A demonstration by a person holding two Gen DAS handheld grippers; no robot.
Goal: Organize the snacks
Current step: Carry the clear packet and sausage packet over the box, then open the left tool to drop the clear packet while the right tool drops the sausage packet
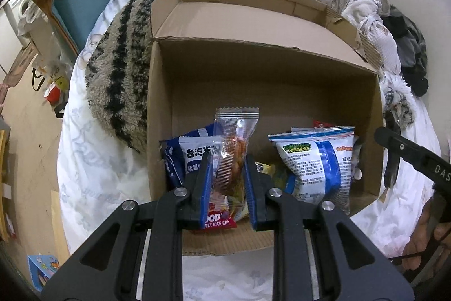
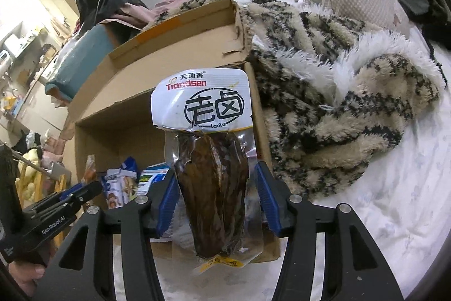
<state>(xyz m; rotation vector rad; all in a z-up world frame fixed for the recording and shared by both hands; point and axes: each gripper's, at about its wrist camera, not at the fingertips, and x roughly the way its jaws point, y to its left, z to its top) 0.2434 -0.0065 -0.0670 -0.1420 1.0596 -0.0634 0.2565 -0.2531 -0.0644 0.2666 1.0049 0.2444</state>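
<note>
My left gripper (image 1: 225,174) is clamped on a clear-wrapped snack packet (image 1: 235,148), held upright over the near edge of the cardboard box (image 1: 267,81); I judge the upright hold is meant to let it slide in standing beside the packets already there. My right gripper (image 2: 215,199) has a vacuum-sealed packet of dark braised food (image 2: 211,188) standing between its blue pads (image 2: 169,196), at the box's near right corner; a gap shows on the right side, and I cannot tell whether the left pad presses, so I read the jaws as loosened round it rather than gripping. Inside the box, along its near wall, stand a blue-and-white rice-snack bag (image 1: 194,157) toward the left corner and a larger blue-and-white bag (image 1: 318,162) toward the right; the far half of the box floor is bare. Beyond the box a striped fleece blanket (image 2: 324,109) lies heaped on the bed (image 2: 394,202). Only the left view shows the box floor and the bags clearly; only the right view shows the braised packet, which the left view misses altogether
</note>
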